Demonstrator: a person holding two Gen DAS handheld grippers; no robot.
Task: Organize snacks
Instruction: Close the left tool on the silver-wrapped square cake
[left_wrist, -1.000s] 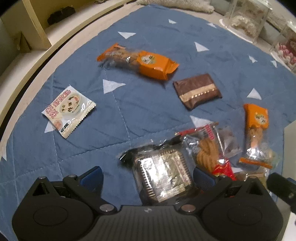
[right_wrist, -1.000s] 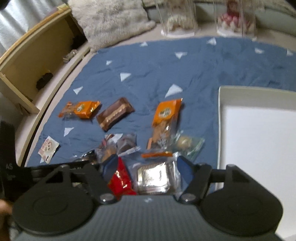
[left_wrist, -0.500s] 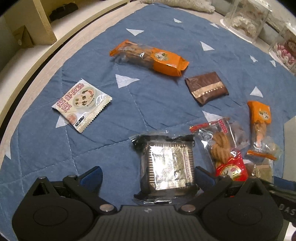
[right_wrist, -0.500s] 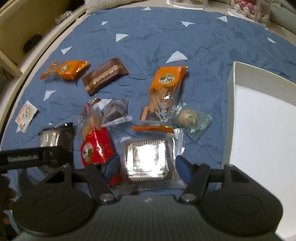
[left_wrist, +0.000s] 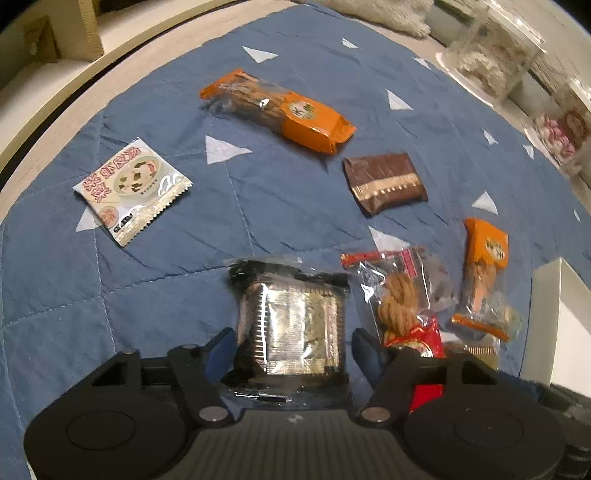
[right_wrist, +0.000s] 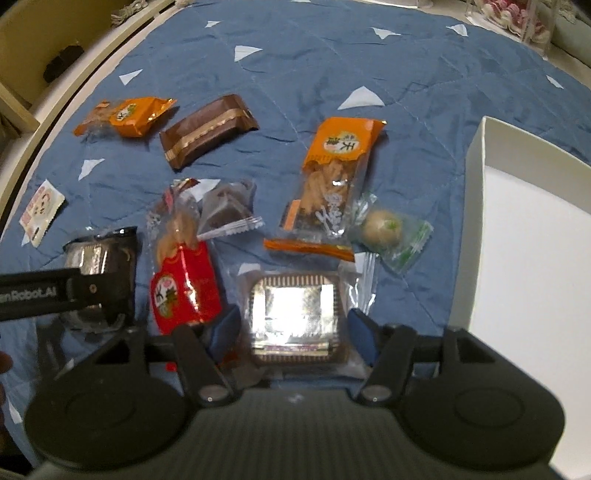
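Observation:
Two alike cake packs lie on the blue quilt (left_wrist: 277, 206), each a dark tray with a foil top in clear wrap. One pack (left_wrist: 291, 325) sits between the blue pads of my left gripper (left_wrist: 291, 352), whose jaws are closing and meet the wrap's sides. The other pack (right_wrist: 293, 310) is flanked by my right gripper (right_wrist: 293, 330), pads against its wrapper. Both packs rest on the quilt. In the right wrist view the left gripper's black body covers part of its pack (right_wrist: 99, 251).
A red twisted-dough pack (right_wrist: 184, 280) lies between the two grippers. An orange stick pack (right_wrist: 336, 173) and a green-wrapped round sweet (right_wrist: 384, 229) lie just beyond. Farther off are an orange pack (left_wrist: 280, 110), a brown pack (left_wrist: 386, 182) and a white sachet (left_wrist: 131, 192). A white box (right_wrist: 528, 240) stands at the right.
The left jaws came in from wide open to the sides of their pack. The right gripper sank and tilted down onto its pack, and its jaws narrowed a little.

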